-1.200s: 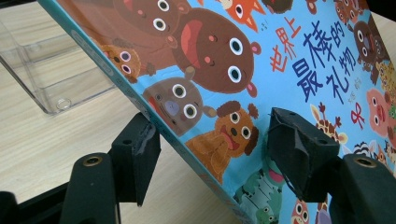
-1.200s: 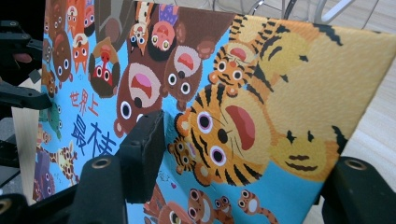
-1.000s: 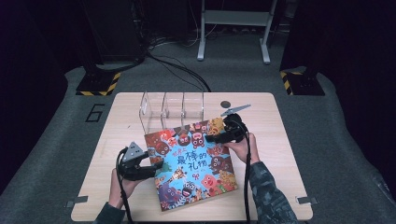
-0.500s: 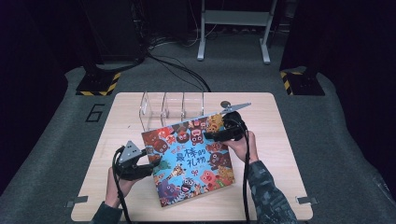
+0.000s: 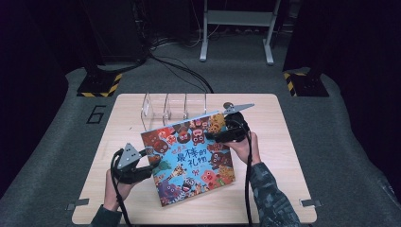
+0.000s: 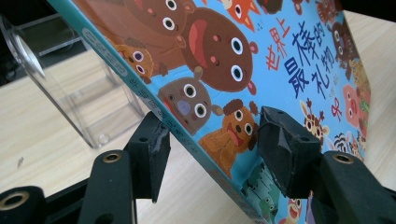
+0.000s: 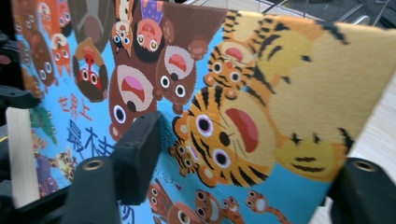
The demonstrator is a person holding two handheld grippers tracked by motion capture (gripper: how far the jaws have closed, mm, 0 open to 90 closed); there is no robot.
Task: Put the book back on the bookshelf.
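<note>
A square picture book (image 5: 189,156) with cartoon animals on a blue cover is tilted up off the wooden table (image 5: 283,165), its far edge raised. My left gripper (image 5: 153,163) holds its left spine edge. In the left gripper view the gripper (image 6: 210,140) has one pad on the spine and the other on the cover of the book (image 6: 280,56), after its jaws have just been closing. My right gripper (image 5: 217,137) grips the far right corner. In the right gripper view the gripper (image 7: 243,158) has the tiger corner of the book (image 7: 261,93) between jaws that have just been opening.
A clear acrylic rack (image 5: 165,106) with upright dividers stands just behind the book, and its near wall (image 6: 70,93) is close to the spine. A small dark round object (image 5: 228,104) lies by the right gripper. Cables trail from both grippers toward the table's front edge.
The book has tipped up from nearly flat, its far edge rising toward the rack. Both hands stayed almost where they were.
</note>
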